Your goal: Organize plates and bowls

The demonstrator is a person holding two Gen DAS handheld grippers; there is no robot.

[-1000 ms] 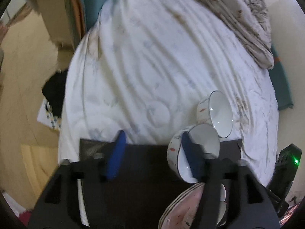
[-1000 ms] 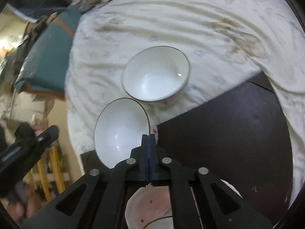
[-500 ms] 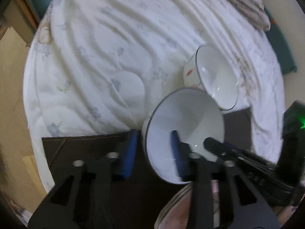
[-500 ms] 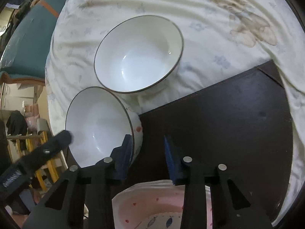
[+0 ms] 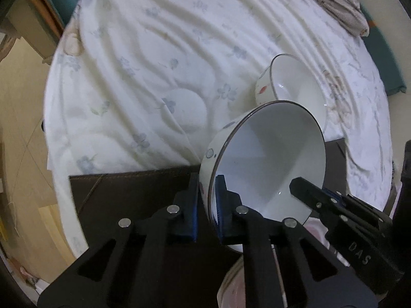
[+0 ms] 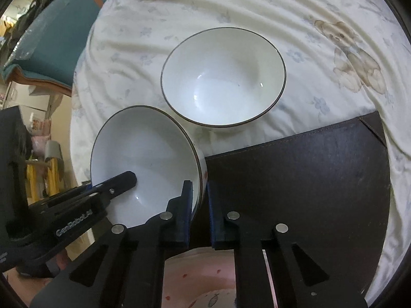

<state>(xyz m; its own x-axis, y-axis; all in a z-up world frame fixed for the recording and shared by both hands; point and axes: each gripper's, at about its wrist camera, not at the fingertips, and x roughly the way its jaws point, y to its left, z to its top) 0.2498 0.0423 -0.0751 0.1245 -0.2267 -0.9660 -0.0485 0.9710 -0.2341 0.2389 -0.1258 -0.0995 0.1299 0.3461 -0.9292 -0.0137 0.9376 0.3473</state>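
Two white bowls with dark rims lie on the bed sheet. The near bowl [image 5: 269,159] [image 6: 143,154] is tilted over the edge of a dark mat [image 5: 128,192] [image 6: 308,166]. My left gripper [image 5: 208,192] is closing on its left rim, with the bowl wall pinched between the blue pads. My right gripper [image 6: 199,195] is closing on the opposite rim, pads on both sides of the wall. Each view also shows the other gripper's finger [image 5: 308,192] [image 6: 123,179] inside the bowl. The far bowl [image 5: 295,82] [image 6: 223,77] rests free just beyond.
A stack of pink patterned plates [image 5: 231,282] [image 6: 200,277] sits on the mat under the grippers. A crumpled blanket [image 5: 334,0] lies at the far side of the bed. A teal cushion [image 6: 59,38] is beside the bed, and tan floor [image 5: 20,102] lies past its left edge.
The left gripper came down over the near bowl and closed from wide open onto its rim. The right gripper opened briefly, then closed again on the opposite rim. Both sank closer.
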